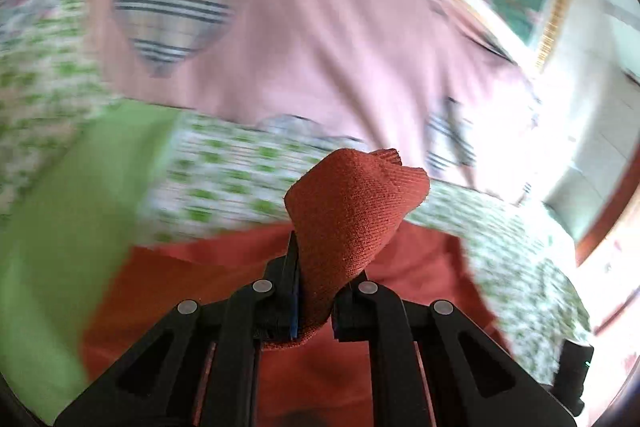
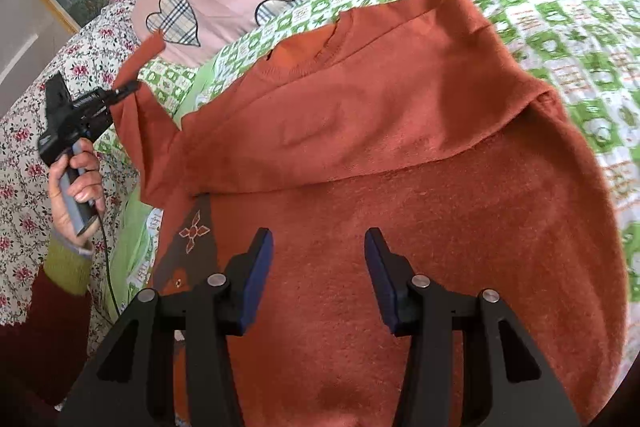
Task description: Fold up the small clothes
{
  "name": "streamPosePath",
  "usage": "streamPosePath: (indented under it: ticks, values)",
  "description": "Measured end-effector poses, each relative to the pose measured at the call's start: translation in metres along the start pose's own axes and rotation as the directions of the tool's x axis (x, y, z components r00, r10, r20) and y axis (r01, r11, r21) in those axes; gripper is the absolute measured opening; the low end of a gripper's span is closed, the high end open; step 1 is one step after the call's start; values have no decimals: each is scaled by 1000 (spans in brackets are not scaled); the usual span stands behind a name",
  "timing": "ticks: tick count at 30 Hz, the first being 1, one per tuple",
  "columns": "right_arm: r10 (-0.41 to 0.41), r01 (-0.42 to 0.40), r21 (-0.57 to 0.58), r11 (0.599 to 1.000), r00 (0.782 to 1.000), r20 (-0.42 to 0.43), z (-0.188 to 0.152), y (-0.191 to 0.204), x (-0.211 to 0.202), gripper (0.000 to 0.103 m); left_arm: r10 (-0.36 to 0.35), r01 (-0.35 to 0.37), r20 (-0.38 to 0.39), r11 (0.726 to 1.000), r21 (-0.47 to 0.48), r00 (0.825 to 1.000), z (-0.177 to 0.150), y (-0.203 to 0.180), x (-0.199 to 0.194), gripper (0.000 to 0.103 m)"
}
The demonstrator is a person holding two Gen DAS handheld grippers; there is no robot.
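Rust-orange knitted sweater (image 1: 344,211) fills the left wrist view: one cuff is clamped between the fingers of the left gripper (image 1: 316,291), lifted above a green-checked bedspread (image 1: 224,171). From the right wrist view, the one sweater lies flat on the bed, its sleeve stretched leftward to the left gripper (image 2: 128,89) in a hand (image 2: 76,187). The right gripper (image 2: 318,279) hovers released directly over the sweater's body, nearer to it.

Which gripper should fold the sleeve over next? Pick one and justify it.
Left. The left gripper is already shut on the sleeve of the rust sweater, lifted off the bed. The right gripper hangs open over the body, holding nothing.
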State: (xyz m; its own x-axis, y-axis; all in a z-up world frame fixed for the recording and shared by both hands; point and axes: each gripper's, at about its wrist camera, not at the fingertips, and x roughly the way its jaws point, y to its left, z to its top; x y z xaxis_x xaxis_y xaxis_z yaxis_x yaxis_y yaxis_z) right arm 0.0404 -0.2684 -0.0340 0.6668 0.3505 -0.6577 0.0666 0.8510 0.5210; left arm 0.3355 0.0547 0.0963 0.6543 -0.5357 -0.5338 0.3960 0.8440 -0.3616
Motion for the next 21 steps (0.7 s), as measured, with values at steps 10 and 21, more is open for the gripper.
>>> streamPosePath:
  ticks: [10,21]
  values:
    - [-51,48,72,996,998,43,-3,-33,-31,49,-164,169,-177,985,15,971,-77,-120,102,10]
    - [-105,104,14,994,993,48,18,-37,-26,49,-229,219,-398,973,-71,889,-129,-121,161,42]
